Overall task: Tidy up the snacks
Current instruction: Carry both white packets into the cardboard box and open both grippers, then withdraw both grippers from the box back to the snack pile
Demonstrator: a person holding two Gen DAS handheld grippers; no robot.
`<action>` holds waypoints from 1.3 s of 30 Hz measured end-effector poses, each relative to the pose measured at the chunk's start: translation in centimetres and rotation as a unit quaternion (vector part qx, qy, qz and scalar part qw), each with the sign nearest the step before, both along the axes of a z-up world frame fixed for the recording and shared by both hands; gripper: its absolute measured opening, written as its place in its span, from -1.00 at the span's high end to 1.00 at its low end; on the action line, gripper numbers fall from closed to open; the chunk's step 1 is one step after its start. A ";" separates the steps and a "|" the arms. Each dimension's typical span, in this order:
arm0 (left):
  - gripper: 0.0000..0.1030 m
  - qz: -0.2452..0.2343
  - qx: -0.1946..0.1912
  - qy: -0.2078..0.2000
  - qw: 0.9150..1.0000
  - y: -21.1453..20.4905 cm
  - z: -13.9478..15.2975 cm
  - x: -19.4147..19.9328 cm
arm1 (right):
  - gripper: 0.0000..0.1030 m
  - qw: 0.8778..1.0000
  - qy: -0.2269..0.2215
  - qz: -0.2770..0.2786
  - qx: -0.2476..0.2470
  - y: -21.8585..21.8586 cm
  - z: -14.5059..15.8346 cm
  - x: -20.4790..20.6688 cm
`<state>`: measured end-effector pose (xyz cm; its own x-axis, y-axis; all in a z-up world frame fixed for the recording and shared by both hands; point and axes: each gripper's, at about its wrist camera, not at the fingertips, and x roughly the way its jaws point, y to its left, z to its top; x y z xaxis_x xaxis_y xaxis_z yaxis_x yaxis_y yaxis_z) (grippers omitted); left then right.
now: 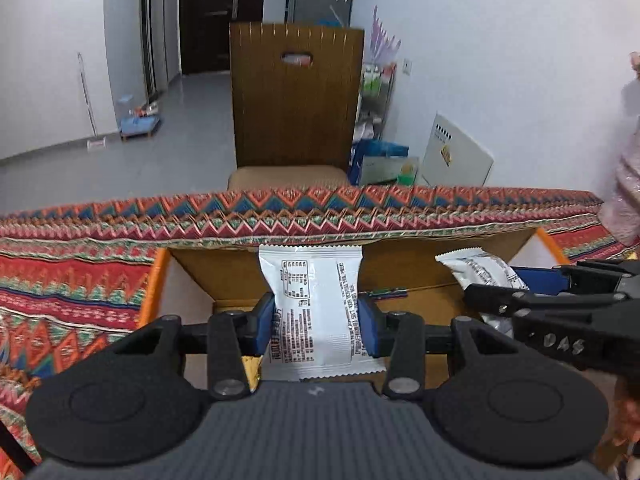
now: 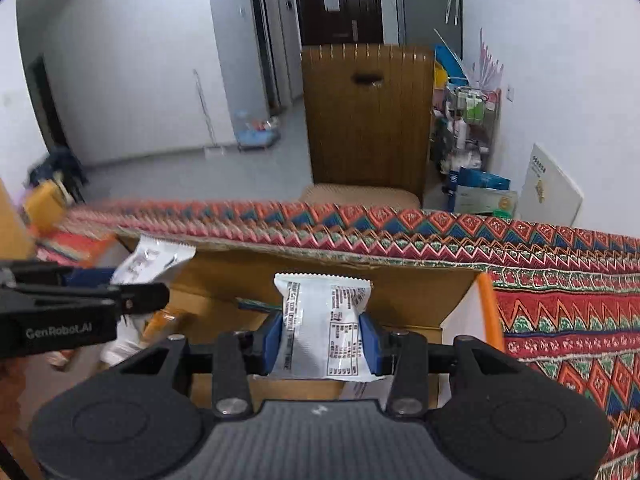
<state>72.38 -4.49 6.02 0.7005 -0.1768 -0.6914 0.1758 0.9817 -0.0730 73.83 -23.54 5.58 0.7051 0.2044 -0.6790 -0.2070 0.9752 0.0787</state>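
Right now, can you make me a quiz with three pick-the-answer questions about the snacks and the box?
1. Where does the left gripper hold its white snack packet?
A. Over the open cardboard box
B. On the chair seat
C. On the floor

2. What colour are the gripper pads?
A. Yellow
B. Blue
C. Pink

3. What is the right gripper doing?
A. Standing wide open, with nothing in it
B. Lying inside the box
C. Clamped on a white packet

Answers:
1 A, the cardboard box shows behind and under the packet.
2 B, a blue pad presses each side of it.
3 C, a packet sits squeezed between its pads.
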 end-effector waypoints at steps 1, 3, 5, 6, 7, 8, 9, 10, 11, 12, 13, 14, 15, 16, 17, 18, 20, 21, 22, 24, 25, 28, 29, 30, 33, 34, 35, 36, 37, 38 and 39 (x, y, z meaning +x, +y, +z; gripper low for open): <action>0.15 0.004 -0.002 0.005 1.000 0.1 -0.5 0.4 | 0.17 1.000 0.005 -0.002 -0.010 0.6 -0.5 0.3; -0.02 0.010 -0.004 0.009 1.000 0.1 -1.2 0.6 | -0.07 0.999 0.033 -0.005 -0.018 1.1 -1.3 1.2; -0.16 0.003 -0.018 0.026 0.999 0.4 -1.7 0.9 | -0.48 0.999 0.035 -0.005 -0.016 1.7 -1.7 0.9; -0.32 0.001 -0.027 0.029 0.999 0.7 -1.9 0.9 | -0.54 0.999 0.032 -0.005 -0.021 1.9 -1.7 0.7; -0.37 0.004 -0.030 0.026 0.999 0.8 -1.8 0.6 | -0.54 0.999 0.024 -0.006 -0.025 2.0 -1.7 0.4; -0.38 0.009 -0.030 0.021 0.999 0.8 -1.6 0.2 | -0.54 0.999 0.016 -0.005 -0.028 2.2 -1.5 0.1; -0.39 0.011 -0.027 0.015 0.999 1.0 -1.4 -0.2 | -0.54 0.999 0.010 -0.003 -0.031 1.9 -1.2 -0.4; -0.40 0.010 -0.023 0.012 1.000 1.1 -1.2 -0.4 | -0.54 0.999 0.005 -0.002 -0.038 2.1 -1.1 -0.6; -0.44 0.009 -0.020 0.010 1.000 1.2 -0.9 -0.7 | -0.54 0.999 0.001 -0.002 -0.043 2.2 -1.1 -0.8; -0.49 0.009 -0.021 0.009 1.000 1.4 -0.6 -1.1 | -0.54 0.999 -0.004 -0.001 -0.047 2.3 -1.0 -1.2; -0.52 0.010 -0.024 0.009 1.000 1.8 -0.2 -1.5 | -0.54 0.999 -0.008 -0.002 -0.051 2.2 -0.7 -1.4; -0.54 0.011 -0.029 0.011 0.999 2.2 0.3 -2.1 | -0.54 0.999 -0.012 -0.003 -0.051 2.2 -0.3 -1.7; -0.55 0.007 -0.035 0.009 0.999 2.5 1.0 -2.9 | -0.55 0.999 -0.016 -0.002 -0.046 2.1 0.2 -2.2; -0.56 0.001 -0.038 0.006 0.999 2.7 1.7 -3.6 | -0.55 0.999 -0.018 0.000 -0.041 1.9 0.7 -2.5; -0.57 -0.002 -0.038 0.000 0.999 2.9 2.6 -4.4 | -0.55 0.999 -0.020 0.001 -0.039 1.7 1.3 -3.1; -0.58 -0.004 -0.035 -0.006 0.999 2.5 3.4 -4.8 | -0.56 0.999 -0.025 0.002 -0.040 1.7 2.0 -3.8; -0.59 -0.010 -0.031 -0.021 0.999 2.8 5.1 -6.4 | -0.57 0.998 -0.036 0.003 -0.042 1.3 3.5 -5.3; -0.62 -0.014 -0.030 -0.029 0.999 2.9 6.2 -7.5 | -0.57 0.998 -0.041 0.003 -0.043 1.1 4.3 -6.1; -0.62 -0.018 -0.029 -0.037 0.999 3.0 7.2 -8.3 | -0.57 0.998 -0.047 0.003 -0.043 0.9 5.2 -6.9; -0.65 -0.026 -0.022 -0.056 0.998 3.2 9.5 -10.6 | -0.58 0.997 -0.061 0.003 -0.042 0.4 7.3 -8.8; -0.65 -0.027 -0.018 -0.067 0.997 3.2 10.6 -11.8 | -0.60 0.997 -0.069 0.003 -0.041 0.1 8.5 -10.0; -0.79 -0.036 -0.013 -0.098 0.994 3.5 14.0 -16.0 | -0.75 0.995 -0.092 0.003 -0.039 -0.9 11.9 -13.5; -0.90 -0.042 -0.015 -0.106 0.993 3.6 14.9 -17.4 | -0.76 0.994 -0.100 0.003 -0.037 -1.3 12.9 -14.8; -0.97 -0.051 -0.018 -0.117 0.992 3.7 16.0 -19.1 | -0.76 0.994 -0.106 0.003 -0.034 -1.7 14.0 -16.1; -1.00 -0.064 -0.013 -0.147 0.987 3.7 18.7 -23.6 | -0.77 0.993 -0.118 0.008 -0.018 -2.9 16.8 -19.8; -1.00 -0.063 -0.012 -0.154 0.986 3.8 19.4 -25.0 | -0.77 0.992 -0.122 0.010 -0.012 -3.3 17.6 -21.1; -1.00 -0.062 -0.013 -0.160 0.985 3.9 20.0 -26.2 | -0.78 0.991 -0.131 0.011 -0.009 -3.7 18.5 -22.6; -1.00 -0.060 -0.016 -0.165 0.984 4.0 20.6 -27.7 | -0.84 0.990 -0.142 0.009 -0.011 -4.0 19.3 -24.1; -1.00 -0.059 -0.017 -0.169 0.984 4.2 21.0 -29.1 | -0.90 0.988 -0.151 0.009 -0.014 -4.2 19.8 -25.4; -1.00 -0.060 -0.017 -0.174 0.983 4.3 21.4 -30.4 | -0.97 0.987 -0.162 0.009 -0.014 -4.5 20.4 -26.9; -1.00 -0.059 -0.015 -0.182 0.981 4.4 21.7 -32.0 | -0.97 0.985 -0.173 0.010 -0.011 -4.9 21.0 -28.6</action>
<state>40.43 -0.14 27.72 0.8734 -0.2877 -0.3929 0.3076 0.9514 -0.0129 45.23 -28.44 26.54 0.8912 0.2082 -0.4030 -0.2367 0.9713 -0.0216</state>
